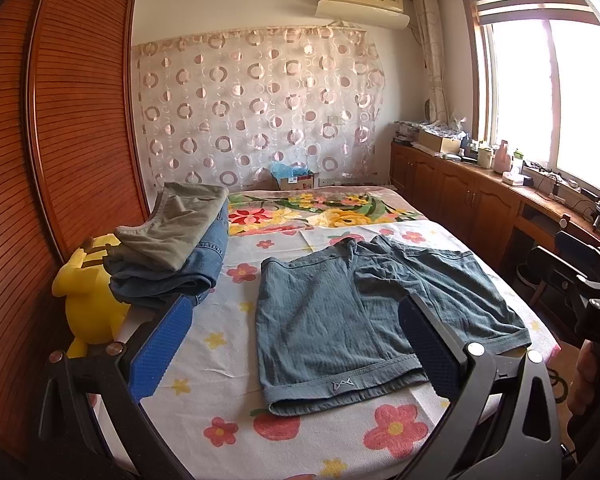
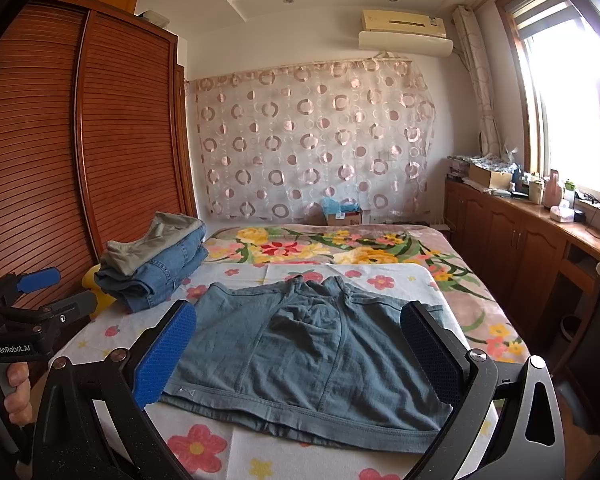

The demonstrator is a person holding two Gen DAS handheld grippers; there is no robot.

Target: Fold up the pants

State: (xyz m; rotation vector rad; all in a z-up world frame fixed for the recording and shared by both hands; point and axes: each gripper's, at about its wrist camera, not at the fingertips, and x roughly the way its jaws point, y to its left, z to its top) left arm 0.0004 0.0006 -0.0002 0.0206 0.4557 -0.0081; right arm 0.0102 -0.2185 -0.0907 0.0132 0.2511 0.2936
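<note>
A pair of blue-grey shorts (image 1: 340, 312) (image 2: 312, 356) lies spread flat on the flowered bed sheet, waistband toward me. My left gripper (image 1: 296, 344) hovers open over the near edge of the bed, its blue pads wide apart and nothing between them. In the right wrist view my right gripper (image 2: 300, 356) is open too, above the waistband, with its pads clear of the cloth. At the left edge of the right wrist view a hand holds the left gripper (image 2: 28, 292). The right gripper's body (image 1: 596, 296) shows at the right edge of the left wrist view.
A stack of folded clothes (image 1: 176, 248) (image 2: 156, 260), grey over denim, sits at the bed's left. A yellow plush toy (image 1: 88, 300) stands beside it by the wooden wardrobe (image 1: 60, 120). A cluttered wooden cabinet (image 1: 480, 184) runs under the window on the right.
</note>
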